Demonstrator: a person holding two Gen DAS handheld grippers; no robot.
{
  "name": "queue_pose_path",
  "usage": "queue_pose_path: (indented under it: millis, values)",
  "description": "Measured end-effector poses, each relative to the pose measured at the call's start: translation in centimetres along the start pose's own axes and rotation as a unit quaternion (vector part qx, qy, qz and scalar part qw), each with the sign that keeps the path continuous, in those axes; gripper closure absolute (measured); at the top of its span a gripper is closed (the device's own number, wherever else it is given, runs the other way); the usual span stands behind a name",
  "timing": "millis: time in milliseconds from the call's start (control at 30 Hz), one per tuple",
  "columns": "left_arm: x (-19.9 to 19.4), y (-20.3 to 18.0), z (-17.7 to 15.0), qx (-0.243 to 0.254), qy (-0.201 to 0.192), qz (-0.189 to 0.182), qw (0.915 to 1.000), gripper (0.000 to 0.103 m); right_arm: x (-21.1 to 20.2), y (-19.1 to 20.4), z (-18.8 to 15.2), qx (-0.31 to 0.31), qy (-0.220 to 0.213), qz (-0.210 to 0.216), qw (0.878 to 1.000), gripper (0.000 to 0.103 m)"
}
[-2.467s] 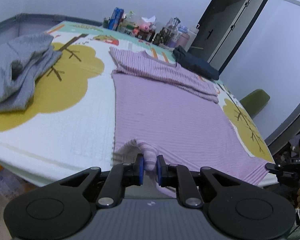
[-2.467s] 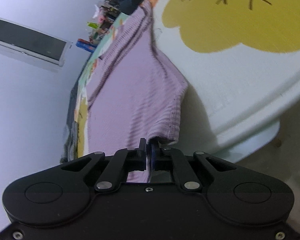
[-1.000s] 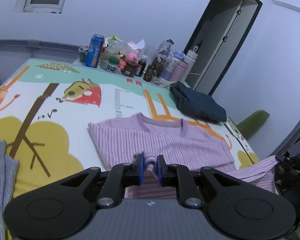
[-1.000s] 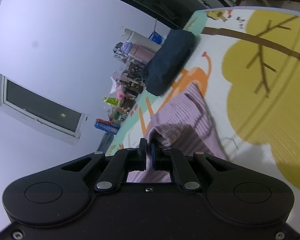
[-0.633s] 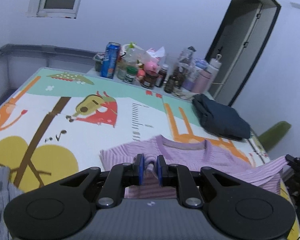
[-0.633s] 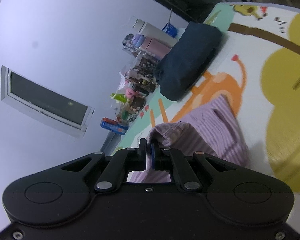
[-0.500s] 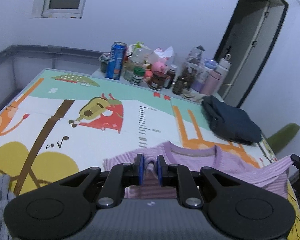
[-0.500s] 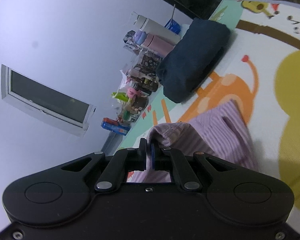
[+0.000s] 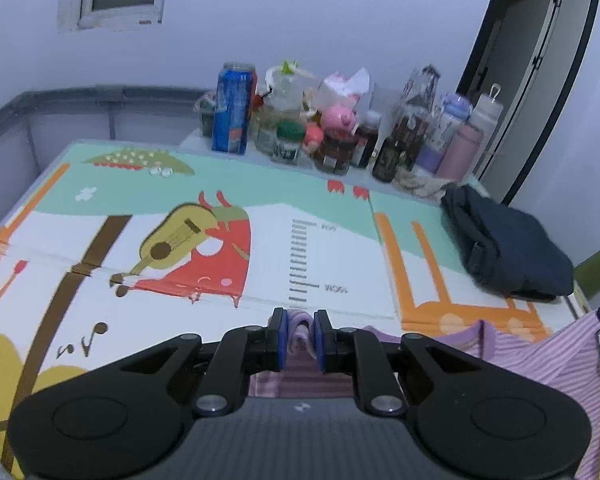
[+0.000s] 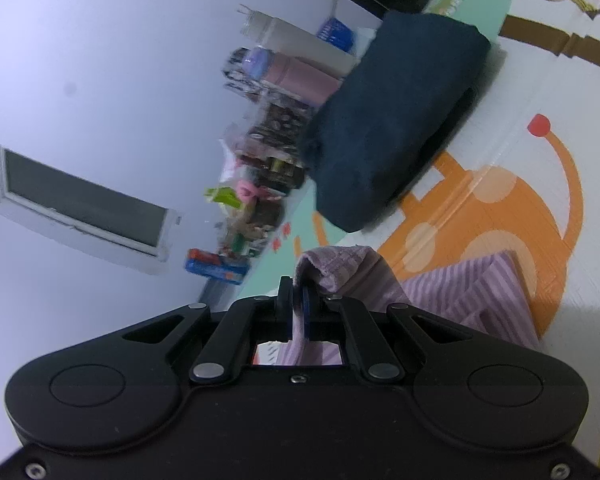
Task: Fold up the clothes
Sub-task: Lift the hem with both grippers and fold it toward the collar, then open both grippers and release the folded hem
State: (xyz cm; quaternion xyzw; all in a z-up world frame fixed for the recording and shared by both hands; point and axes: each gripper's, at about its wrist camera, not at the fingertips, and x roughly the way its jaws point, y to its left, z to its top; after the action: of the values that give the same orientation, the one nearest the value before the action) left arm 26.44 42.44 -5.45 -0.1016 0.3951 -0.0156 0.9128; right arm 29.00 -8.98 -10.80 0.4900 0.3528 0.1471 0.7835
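Both hems pinched. Left hand-held gripper [image 9: 299, 334] is clamped on a bunched fold of the lilac striped knit top [image 9: 548, 354]; right hand-held gripper [image 10: 296, 304] is closed tight on the opposite corner of the hem. The top is mid-fold: the held edge hangs over the collar end, which lies flat on the cartoon-print play mat [image 9: 260, 240] covering the desk.

Risks as I read it:
- Left grip holds a thick wad and right a thin edge, so uneven tension could leave a skewed fold line.
- Overshooting puts the hem past the collar, towards the folded navy garment [image 9: 504, 244] nearby.
- Releasing while the fabric is off the mat lets the edge collapse into wrinkles.
- The bottles and jars [image 9: 332, 132] at the far edge are well clear.
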Motion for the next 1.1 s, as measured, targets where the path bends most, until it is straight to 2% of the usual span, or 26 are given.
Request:
queue_pose_path:
  millis: [100, 200, 367, 500, 633, 733, 833, 967, 1100]
  values:
    - [2.0, 0.8, -0.1, -0.001, 0.025, 0.012, 0.9996, 0.086, 1.4, -0.8, 0.4, 0.013, 0.000, -0.019, 1.000, 0.098]
    - [3.2, 1.9, -0.3, -0.020, 0.038, 0.017, 0.9989, 0.079, 2.8, -1.6, 0.5, 0.024, 0.001, -0.028, 0.999, 0.098]
    - [3.9, 4.1, 0.2, -0.044, 0.042, 0.044, 0.9972, 0.078, 4.9, -2.0, 1.1, 0.024, 0.004, -0.051, 0.998, 0.093]
    - [3.5, 6.1, 0.8, -0.063, 0.036, 0.053, 0.9959, 0.078, 5.7, -1.6, 1.8, 0.015, -0.003, -0.064, 0.998, 0.081]
    - [2.2, 7.2, 0.5, -0.084, 0.024, 0.042, 0.9953, 0.078, 5.7, -1.2, 2.2, 0.010, -0.008, -0.064, 0.998, 0.071]
    - [0.9, 7.3, -0.6, -0.098, 0.023, 0.029, 0.9945, 0.072, 5.7, -0.7, 2.1, 0.003, 0.007, -0.057, 0.998, 0.065]
    - [-0.8, 7.1, -2.4, -0.107, 0.028, 0.014, 0.9937, 0.070, 5.4, -0.2, 1.2, -0.005, 0.028, -0.054, 0.998, 0.061]
    - [-3.2, 6.7, -5.4, -0.109, 0.047, -0.001, 0.9929, 0.069, 4.9, 0.3, -0.6, -0.010, 0.061, -0.043, 0.997, 0.061]
    - [-5.1, 5.9, -8.7, -0.094, 0.085, -0.017, 0.9918, 0.057, 3.9, 0.2, -2.4, -0.003, 0.078, -0.035, 0.996, 0.061]
